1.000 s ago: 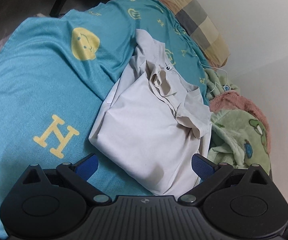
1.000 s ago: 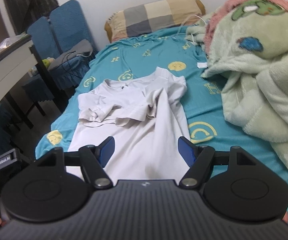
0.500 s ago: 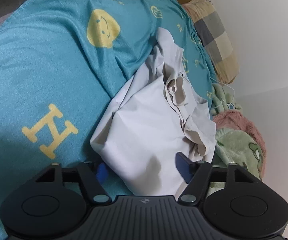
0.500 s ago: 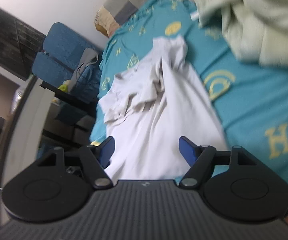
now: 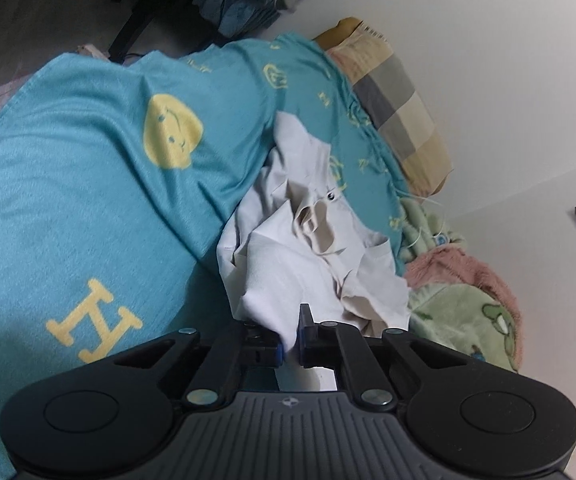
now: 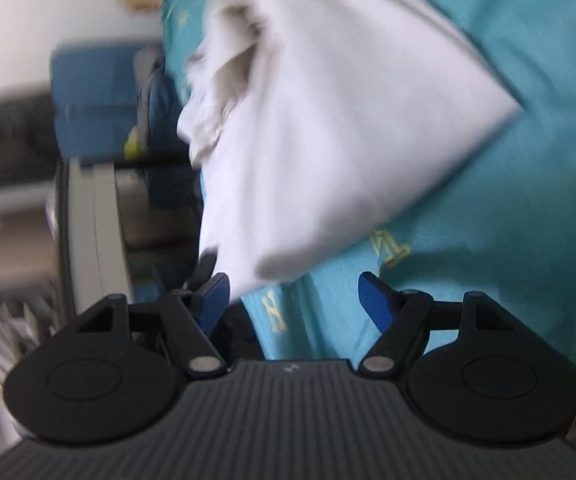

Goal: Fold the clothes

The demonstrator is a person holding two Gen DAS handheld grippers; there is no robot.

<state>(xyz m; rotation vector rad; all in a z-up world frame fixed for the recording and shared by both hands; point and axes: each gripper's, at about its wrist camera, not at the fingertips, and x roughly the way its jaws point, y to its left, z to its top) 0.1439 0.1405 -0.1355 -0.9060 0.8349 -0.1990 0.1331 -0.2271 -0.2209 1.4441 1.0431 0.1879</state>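
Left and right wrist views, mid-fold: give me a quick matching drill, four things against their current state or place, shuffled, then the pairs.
Things:
1. left gripper
2. right gripper
3. pillow
4. green blanket

States or places:
A. open, holding nothing
B. bunched up beside the shirt, near the wall
C. shut on the shirt's edge
D. at the head of the bed, checked

Pairs: 1-C, 2-A, 3-D, 4-B
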